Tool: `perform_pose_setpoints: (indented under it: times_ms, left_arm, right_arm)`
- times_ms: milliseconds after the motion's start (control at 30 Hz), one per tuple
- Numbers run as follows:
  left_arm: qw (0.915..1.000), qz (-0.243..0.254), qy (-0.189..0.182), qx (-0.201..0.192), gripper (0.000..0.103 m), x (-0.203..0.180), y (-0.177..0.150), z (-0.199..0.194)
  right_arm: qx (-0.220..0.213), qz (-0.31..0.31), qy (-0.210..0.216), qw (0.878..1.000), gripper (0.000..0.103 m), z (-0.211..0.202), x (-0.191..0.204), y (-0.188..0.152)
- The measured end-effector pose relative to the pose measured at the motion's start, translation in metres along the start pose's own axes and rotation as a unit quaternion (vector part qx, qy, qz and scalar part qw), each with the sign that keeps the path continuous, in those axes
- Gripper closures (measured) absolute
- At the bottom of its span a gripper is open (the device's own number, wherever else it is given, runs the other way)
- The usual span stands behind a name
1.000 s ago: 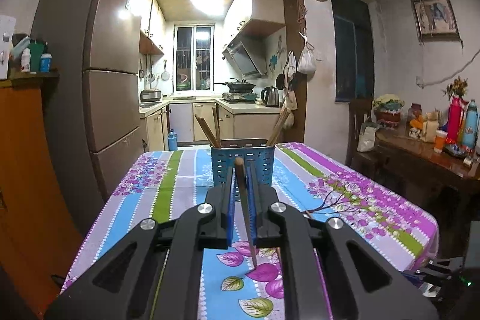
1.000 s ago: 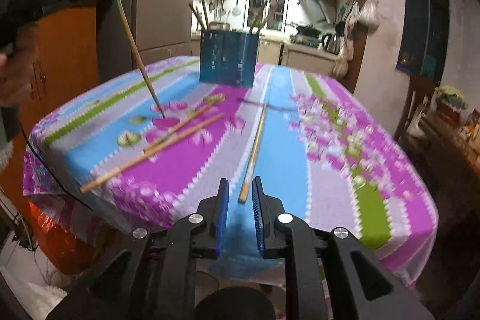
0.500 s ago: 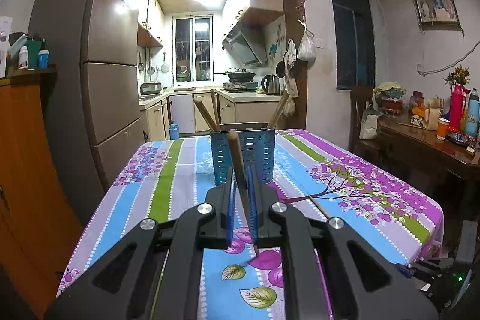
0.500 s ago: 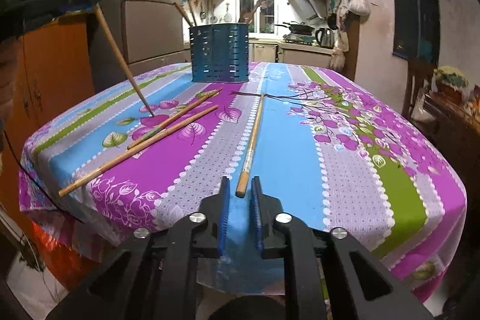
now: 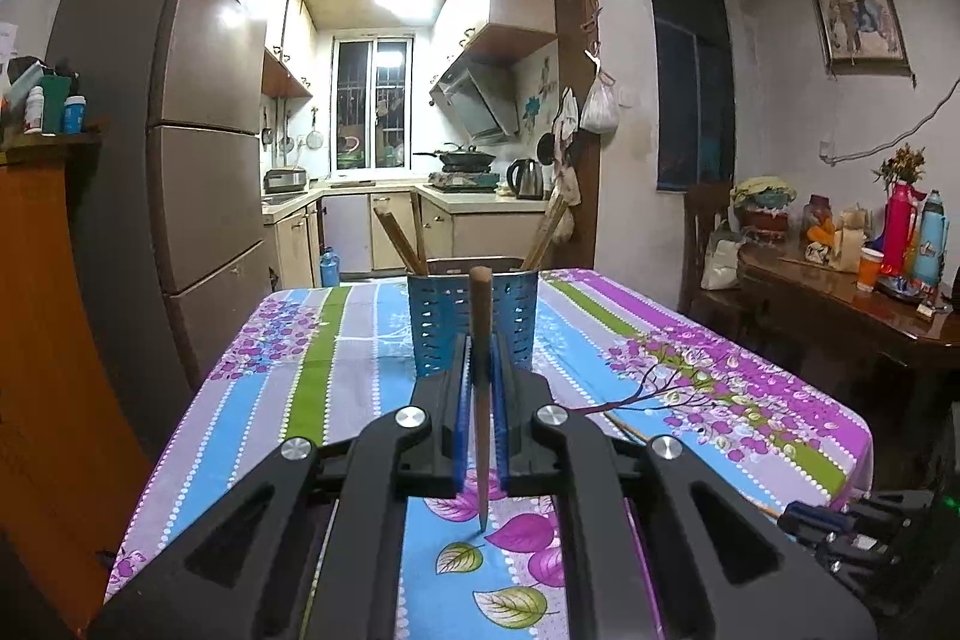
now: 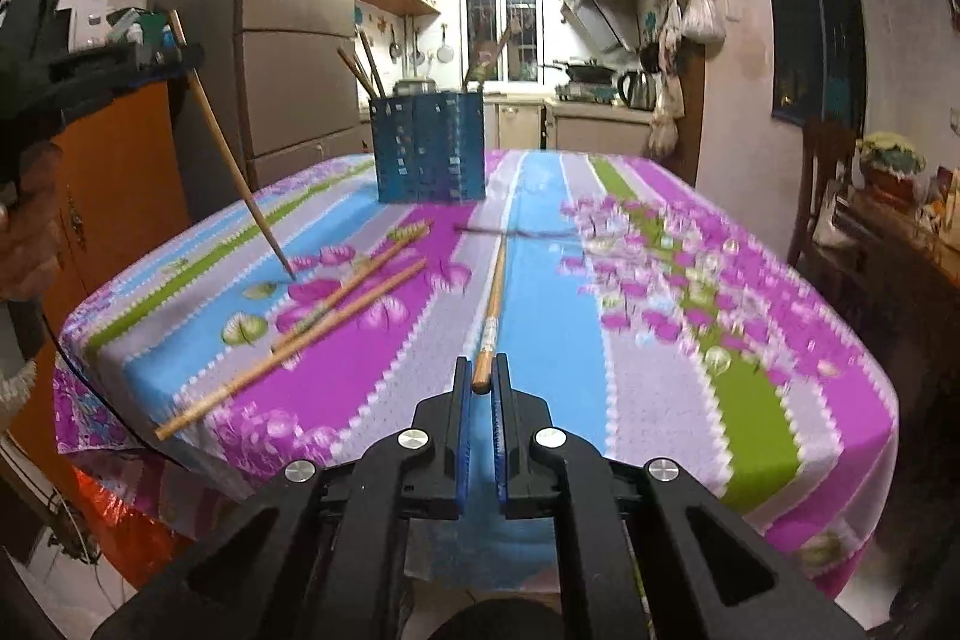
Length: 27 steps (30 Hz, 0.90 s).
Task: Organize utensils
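The left gripper (image 5: 480, 370) is clamped on an upright chopstick (image 5: 481, 400), just before the blue holder (image 5: 444, 322). The right gripper (image 6: 480, 388), narrowly parted, straddles the near end of another chopstick (image 6: 493, 304) lying before the holder.

Looking forward along each gripper's fingers toward the kitchen doorway, left wrist view raised close above the floral tablecloth (image 5: 354, 340) with the blue holder (image 5: 447, 316) just beyond the fingertips, right wrist view lower at the table's near edge, both sharing holder (image 6: 429, 148), tablecloth (image 6: 750, 340) and fridge (image 5: 204, 112).
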<state>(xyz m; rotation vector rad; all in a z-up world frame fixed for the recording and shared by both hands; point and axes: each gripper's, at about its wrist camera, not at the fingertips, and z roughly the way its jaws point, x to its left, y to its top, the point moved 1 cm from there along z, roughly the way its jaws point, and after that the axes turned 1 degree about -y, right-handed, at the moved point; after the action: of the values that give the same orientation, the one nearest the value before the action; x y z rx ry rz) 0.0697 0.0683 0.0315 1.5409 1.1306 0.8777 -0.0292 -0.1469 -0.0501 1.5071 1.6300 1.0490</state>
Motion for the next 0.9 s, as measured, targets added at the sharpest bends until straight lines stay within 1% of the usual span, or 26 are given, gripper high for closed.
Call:
perform_pose_setpoints:
  times_ms: [167, 367, 467, 500, 533, 600, 700, 733, 800, 833, 900]
  left_arm:
    - [1.0, -0.004, -0.003, -0.004, 0.098, 0.002, 0.003, -0.001]
    - [0.9998, -0.005, 0.002, -0.017, 0.098, 0.003, 0.012, -0.005]
    - [0.9998, 0.0, -0.004, -0.018, 0.098, 0.002, 0.011, -0.005]
    - [0.9998, 0.002, -0.006, -0.019, 0.098, 0.001, 0.009, -0.005]
    - [0.9998, 0.008, -0.009, -0.017, 0.103, 0.001, 0.007, -0.003]
    - [0.9997, 0.019, -0.008, -0.01, 0.103, 0.006, 0.003, 0.0]
    - [0.9996, 0.022, -0.005, -0.018, 0.103, 0.029, 0.001, -0.007]
    - [0.9995, 0.024, 0.006, -0.022, 0.103, 0.041, 0.0, -0.008]
    - [0.9995, 0.017, 0.026, -0.01, 0.103, 0.063, -0.003, -0.007]
    - [0.9998, 0.002, 0.019, -0.006, 0.103, 0.076, -0.002, -0.01]
    - [0.9999, -0.009, 0.011, -0.001, 0.103, 0.092, -0.001, -0.012]
  right_arm:
    - [-0.01, -0.005, 0.008, 1.0, 0.096, -0.007, -0.001, 0.012]
    - [-0.005, -0.005, 0.018, 1.0, 0.096, -0.004, 0.002, 0.012]
    - [-0.006, -0.004, 0.021, 1.0, 0.096, -0.005, 0.002, 0.011]
    - [-0.006, -0.005, 0.022, 1.0, 0.096, -0.005, 0.003, 0.011]
    - [-0.006, -0.005, 0.022, 1.0, 0.096, -0.006, 0.003, 0.011]
    - [-0.005, -0.008, 0.024, 1.0, 0.096, -0.007, 0.003, 0.011]
    - [-0.004, -0.007, 0.028, 1.0, 0.096, -0.009, 0.001, 0.009]
    - [-0.003, -0.006, 0.03, 1.0, 0.096, -0.009, 0.001, 0.008]
    - [0.001, -0.009, 0.032, 0.999, 0.096, -0.006, 0.003, 0.007]
    - [0.004, -0.01, 0.034, 0.999, 0.096, -0.005, 0.003, 0.006]
    - [0.01, -0.009, 0.037, 0.999, 0.096, 0.0, 0.005, 0.006]
